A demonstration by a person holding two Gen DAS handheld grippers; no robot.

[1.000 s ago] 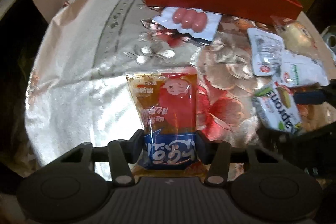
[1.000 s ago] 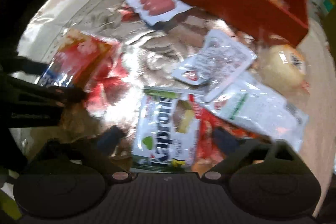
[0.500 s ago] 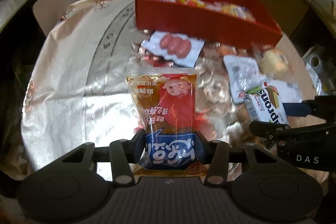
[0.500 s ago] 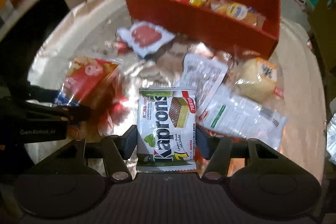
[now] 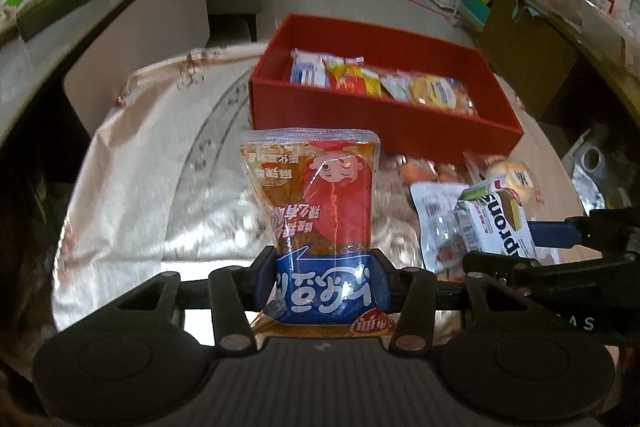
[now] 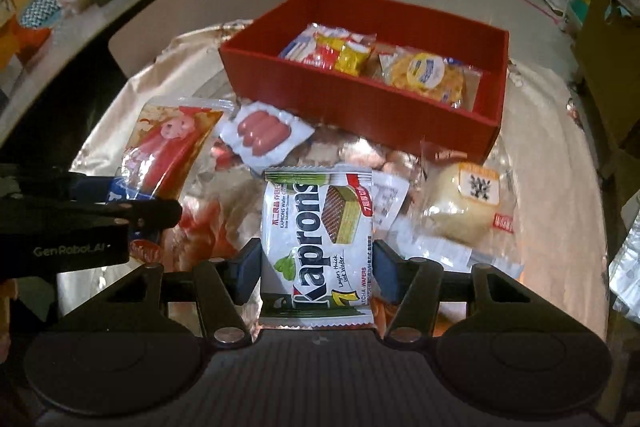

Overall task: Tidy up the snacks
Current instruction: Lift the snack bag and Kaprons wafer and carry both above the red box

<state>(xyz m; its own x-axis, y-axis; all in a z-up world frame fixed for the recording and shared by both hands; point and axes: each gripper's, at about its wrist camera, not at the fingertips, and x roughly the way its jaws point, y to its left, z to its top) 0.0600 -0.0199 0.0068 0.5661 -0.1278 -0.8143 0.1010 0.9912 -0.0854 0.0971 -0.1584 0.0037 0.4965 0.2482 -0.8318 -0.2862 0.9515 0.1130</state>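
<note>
In the left wrist view, the left tongs (image 5: 323, 285) are closed on the near end of the red-and-orange snack pouch (image 5: 320, 211), their blue pads pressing its blue band from both sides. The pouch stands up off the foil-covered desk (image 5: 160, 187), short of the red box (image 5: 384, 119) that lies farther off and already holds several packets. The pouch looks light, soft and glossy, so it would likely crumple or slide under a loose pinch; the flat sealed end where it is held seems the surest place.

In the right wrist view, the right tongs (image 6: 318, 273) are closed on the lower sides of the Kaprons wafer pack (image 6: 318, 235), held above the desk. Wafers are brittle, so a gentle squeeze across the pack's edges looks wiser than a hard one. On the desk lie a sausage pack (image 6: 264, 133) to the left and a wrapped bun (image 6: 464, 205) to the right, both near the box (image 6: 360, 103).
</note>
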